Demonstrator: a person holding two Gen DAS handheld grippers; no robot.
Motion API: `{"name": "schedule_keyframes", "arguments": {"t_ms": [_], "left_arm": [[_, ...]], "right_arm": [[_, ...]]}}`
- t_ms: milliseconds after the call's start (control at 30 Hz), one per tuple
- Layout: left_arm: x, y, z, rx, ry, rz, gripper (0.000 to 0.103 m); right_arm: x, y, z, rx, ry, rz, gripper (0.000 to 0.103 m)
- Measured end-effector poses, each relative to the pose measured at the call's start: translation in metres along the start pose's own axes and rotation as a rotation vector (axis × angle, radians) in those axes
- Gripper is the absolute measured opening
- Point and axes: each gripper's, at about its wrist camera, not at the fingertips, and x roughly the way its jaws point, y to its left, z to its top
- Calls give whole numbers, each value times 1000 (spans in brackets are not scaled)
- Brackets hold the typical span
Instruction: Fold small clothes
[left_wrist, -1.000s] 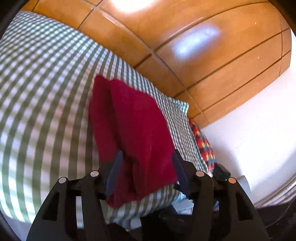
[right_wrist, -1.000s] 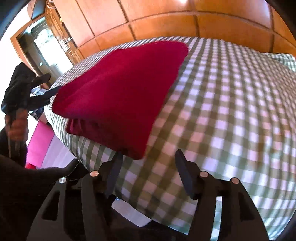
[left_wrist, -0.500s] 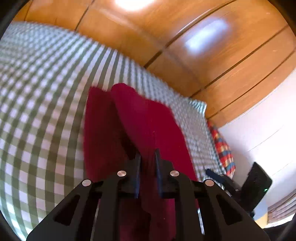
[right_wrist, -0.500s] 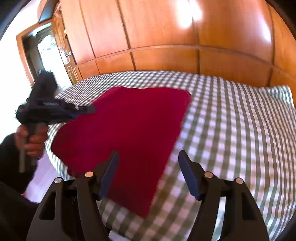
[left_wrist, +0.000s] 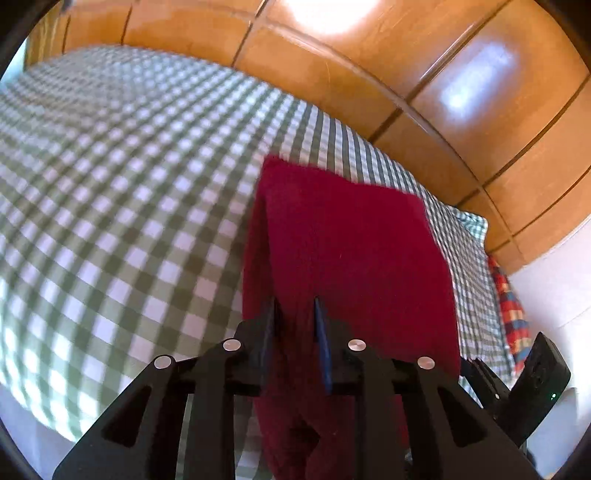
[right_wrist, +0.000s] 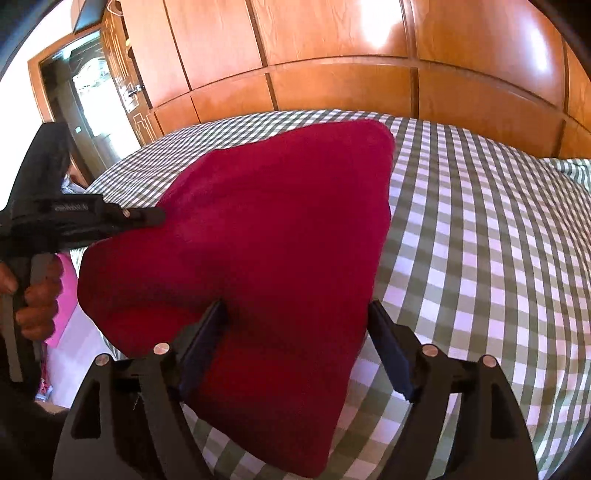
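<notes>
Wood-panelled wall (right_wrist: 332, 33) backs a bed (right_wrist: 480, 229) spread with a green-and-white checked cover. On it, near the bed's near edge, lies the red garment (right_wrist: 266, 236), already doubled over into a rough slab, one corner hanging past the edge.

The left gripper (left_wrist: 295, 321) is nearly closed, its fingers pinching a ridge of the red garment at its near end; the right wrist view shows it entering at the cloth's left side. The right gripper (right_wrist: 295, 321) stands wide apart, straddling the garment's near corner and holding nothing.

Judged step: securing both near corners for the next fold. To do it well, the right gripper should close on all layers at its corner, not the top ply alone, level with the left grasp. Both should then lift together, keeping the edge taut, and carry it squarely to the far edge so the fold line runs straight.

No containers appear in either view. A plaid cloth (left_wrist: 508, 314) lies beyond the bed's far side.
</notes>
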Motion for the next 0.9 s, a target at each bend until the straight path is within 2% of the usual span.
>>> {"name": "schedule_keyframes", "arguments": {"t_ms": [100,200,367,467,700,833,900], "left_arm": [[-21,-26,-1,98,-107,56,20],[-23,-44,-6,195,-142,79,20],[-9,-53,-13,246,-117,90,20],[-4,-56,-16,281,-122,114,20],[5,-57,-23,303,-107,129,20],[10,-54,-25,297,-93,132,20],[13,-52,-27,293,-85,134,20]], "right_arm": [[-7,5,2,-31,4,-24,79],[-31,0,6,-58,-17,-56,80],[-60,-6,20,-30,-87,-61,80],[-61,-5,27,-14,-97,-41,79],[-41,8,38,-9,-69,-1,64],[-33,17,28,-45,-42,17,64],[-28,22,16,-99,-32,-12,65]]}}
